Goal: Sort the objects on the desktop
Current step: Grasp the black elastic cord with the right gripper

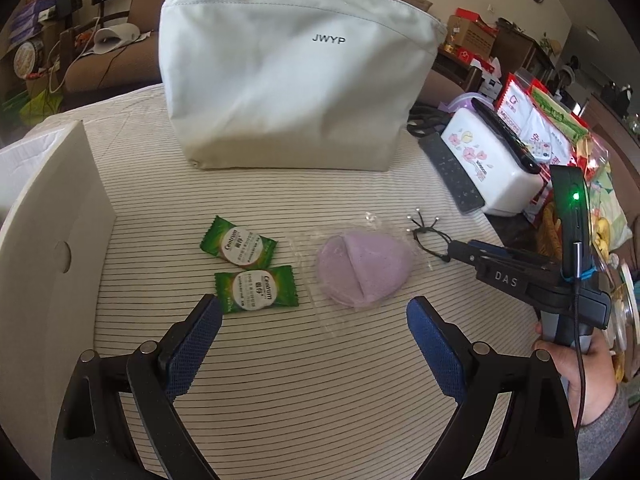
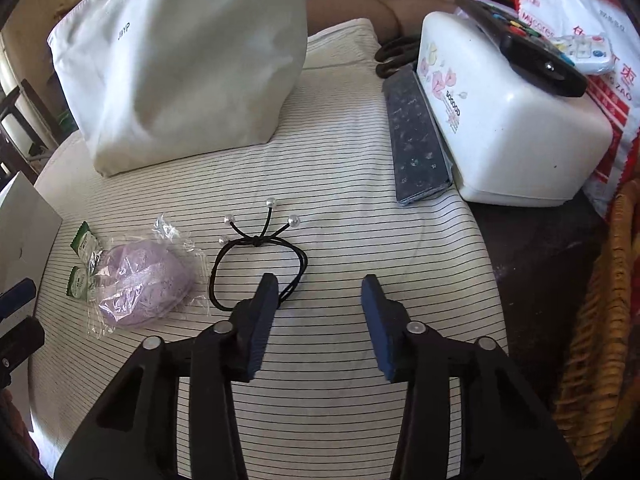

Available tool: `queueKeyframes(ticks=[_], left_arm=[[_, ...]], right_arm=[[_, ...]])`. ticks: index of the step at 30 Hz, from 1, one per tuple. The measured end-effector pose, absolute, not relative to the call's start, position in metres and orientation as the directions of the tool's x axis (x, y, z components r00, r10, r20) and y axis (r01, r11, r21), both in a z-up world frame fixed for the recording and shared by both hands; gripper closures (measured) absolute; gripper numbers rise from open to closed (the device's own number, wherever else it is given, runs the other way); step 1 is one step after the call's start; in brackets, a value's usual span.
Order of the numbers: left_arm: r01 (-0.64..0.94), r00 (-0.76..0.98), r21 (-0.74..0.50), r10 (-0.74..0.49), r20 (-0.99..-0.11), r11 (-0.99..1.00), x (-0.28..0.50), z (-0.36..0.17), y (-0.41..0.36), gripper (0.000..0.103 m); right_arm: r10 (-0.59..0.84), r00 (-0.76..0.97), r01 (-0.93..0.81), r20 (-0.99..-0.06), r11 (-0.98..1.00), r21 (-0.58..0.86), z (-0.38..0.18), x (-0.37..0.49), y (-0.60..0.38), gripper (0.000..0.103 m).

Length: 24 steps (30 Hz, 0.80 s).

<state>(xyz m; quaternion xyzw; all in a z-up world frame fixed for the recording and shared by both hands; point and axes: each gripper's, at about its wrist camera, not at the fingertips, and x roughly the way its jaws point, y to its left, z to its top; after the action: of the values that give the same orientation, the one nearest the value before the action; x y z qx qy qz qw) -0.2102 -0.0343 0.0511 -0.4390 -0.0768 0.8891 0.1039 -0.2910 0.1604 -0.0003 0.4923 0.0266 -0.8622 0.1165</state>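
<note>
The right gripper (image 2: 320, 292) has fingers spread, empty, beside the black hair tie (image 2: 256, 256) at centre frame: light, limp, probably slippery; pinch its knot.

The pale grey-green fabric pouch (image 1: 288, 80) has its zipped top cut off by the upper edge of the left wrist view. In the right wrist view, the two green foil candy wrappers (image 2: 82, 260) at the left lie mostly hidden behind the lilac puff in clear plastic (image 2: 144, 280). The black elastic hair tie with pearl beads (image 2: 256, 248) passes behind a blue pad at the frame's centre. The white cardboard box (image 1: 48, 240) is cropped at the left edge.
</note>
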Motion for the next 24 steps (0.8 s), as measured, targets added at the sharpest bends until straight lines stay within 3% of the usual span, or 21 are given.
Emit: queueKeyframes(ticks=[1,7,9,11,15,17,18,19,20,24], left_arm=[[-0.117,-0.586,-0.225,0.25,-0.771,-0.967,-0.212,0.05,-0.031,0.007],[-0.109,-0.538,-0.185,0.215,-0.815,-0.977,-0.233,0.037,-0.017,0.007],[-0.114,-0.53,-0.18,0.213,-0.821,-0.977,-0.24,0.033,-0.013,0.008],[-0.112,-0.53,-0.155,0.191,-0.827,-0.982,-0.246,0.031,-0.009,0.014],[-0.11,-0.505,-0.149,0.185,-0.843,-0.983,-0.256,0.024,-0.004,0.049],[-0.11,-0.501,-0.145,0.181,-0.846,-0.983,-0.258,0.021,-0.002,0.055],[-0.106,-0.509,-0.144,0.178,-0.842,-0.984,-0.257,0.022,-0.001,0.063],[-0.105,-0.515,-0.158,0.189,-0.836,-0.982,-0.257,0.024,-0.001,0.089],[-0.105,-0.518,-0.178,0.206,-0.83,-0.978,-0.256,0.025,-0.002,0.096],[-0.102,-0.539,-0.24,0.256,-0.802,-0.966,-0.25,0.033,-0.007,0.097]], right_arm=[[-0.167,-0.481,0.237,-0.861,-0.97,0.056,-0.001,-0.292,0.158,0.1],[-0.183,-0.469,0.261,-0.864,-0.963,0.062,0.005,-0.291,0.154,0.1],[-0.185,-0.467,0.263,-0.865,-0.963,0.065,0.005,-0.29,0.155,0.096],[-0.194,-0.466,0.263,-0.863,-0.962,0.074,0.006,-0.29,0.156,0.082],[-0.213,-0.479,0.279,-0.852,-0.957,0.082,0.006,-0.288,0.156,0.075],[-0.213,-0.489,0.283,-0.846,-0.956,0.077,0.006,-0.289,0.155,0.076],[-0.207,-0.49,0.29,-0.847,-0.955,0.065,0.004,-0.289,0.153,0.08],[-0.193,-0.491,0.298,-0.849,-0.954,0.045,0.003,-0.289,0.151,0.095],[-0.19,-0.5,0.308,-0.845,-0.951,0.032,0.003,-0.287,0.149,0.1],[-0.178,-0.527,0.307,-0.831,-0.952,0.009,0.006,-0.279,0.15,0.101]])
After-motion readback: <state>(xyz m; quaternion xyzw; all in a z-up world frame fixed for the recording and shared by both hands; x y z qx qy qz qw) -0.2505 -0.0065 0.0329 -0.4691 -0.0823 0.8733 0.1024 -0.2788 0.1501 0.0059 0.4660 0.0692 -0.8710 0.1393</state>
